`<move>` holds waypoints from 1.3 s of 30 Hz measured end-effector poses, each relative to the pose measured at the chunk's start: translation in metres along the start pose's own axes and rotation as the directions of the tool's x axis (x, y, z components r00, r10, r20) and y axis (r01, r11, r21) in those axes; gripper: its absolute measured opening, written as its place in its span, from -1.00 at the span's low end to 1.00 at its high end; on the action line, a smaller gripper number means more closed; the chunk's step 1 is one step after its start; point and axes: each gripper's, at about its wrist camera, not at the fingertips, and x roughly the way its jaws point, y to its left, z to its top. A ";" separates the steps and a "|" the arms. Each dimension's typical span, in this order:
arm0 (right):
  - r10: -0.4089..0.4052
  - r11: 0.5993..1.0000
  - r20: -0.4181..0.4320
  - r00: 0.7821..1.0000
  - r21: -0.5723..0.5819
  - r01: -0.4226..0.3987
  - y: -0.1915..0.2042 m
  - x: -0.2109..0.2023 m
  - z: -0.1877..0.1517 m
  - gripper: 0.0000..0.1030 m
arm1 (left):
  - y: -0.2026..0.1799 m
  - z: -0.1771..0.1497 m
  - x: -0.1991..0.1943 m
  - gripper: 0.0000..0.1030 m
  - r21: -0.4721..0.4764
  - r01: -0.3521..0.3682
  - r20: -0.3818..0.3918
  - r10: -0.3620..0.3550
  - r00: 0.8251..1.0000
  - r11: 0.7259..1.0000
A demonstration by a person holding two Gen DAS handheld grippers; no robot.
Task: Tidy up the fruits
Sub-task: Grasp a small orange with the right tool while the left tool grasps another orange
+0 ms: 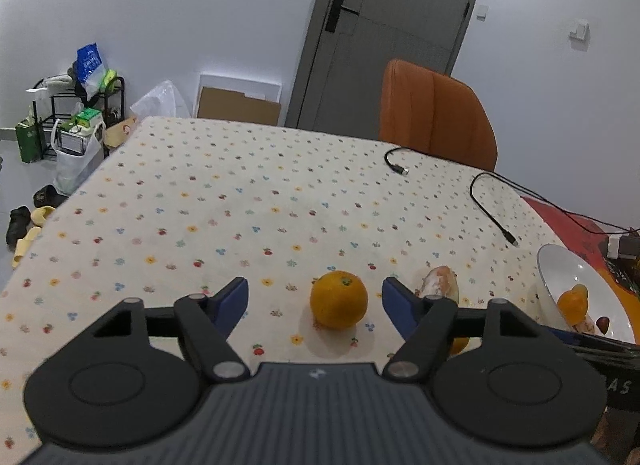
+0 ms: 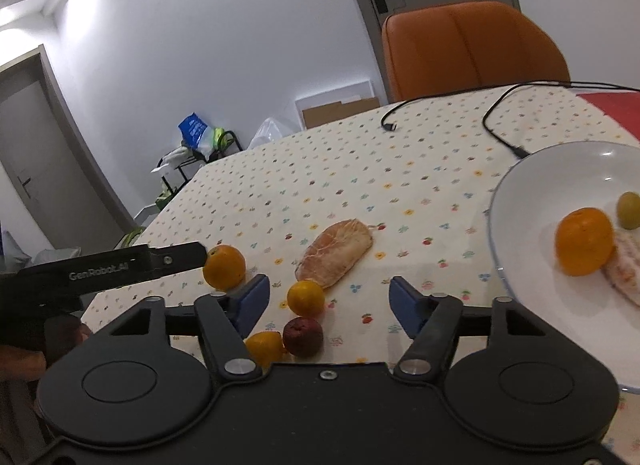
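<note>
Three oranges lie loose on the table: a larger one, a smaller one and another small one partly hidden behind the hand-held gripper. One dark red fruit sits among them. One peeled pomelo segment rests on the cloth. One white plate carries one orange, one green round fruit and one peeled segment. Two black cables lie on the table. One orange chair stands behind it.
</note>
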 end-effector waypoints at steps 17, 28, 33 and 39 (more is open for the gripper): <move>0.024 1.000 -0.042 0.999 -0.005 -0.024 0.009 0.024 -0.007 -0.57 | -0.008 0.001 0.022 -0.33 0.035 0.040 -0.051 -0.038 0.998 0.999; 0.000 1.000 0.048 0.999 0.006 0.000 0.003 -0.010 -0.004 -0.57 | -0.018 0.000 -0.001 -0.35 0.040 0.046 -0.014 -0.045 0.999 0.998; -0.012 1.000 0.092 0.996 0.014 0.011 -0.003 -0.030 -0.003 -0.57 | -0.030 -0.001 -0.014 -0.35 0.061 0.055 0.006 -0.056 0.998 0.997; -0.035 0.999 0.138 0.990 0.032 0.031 -0.015 -0.058 -0.006 -0.57 | -0.052 -0.004 -0.028 -0.35 0.089 0.083 0.025 -0.086 0.996 0.993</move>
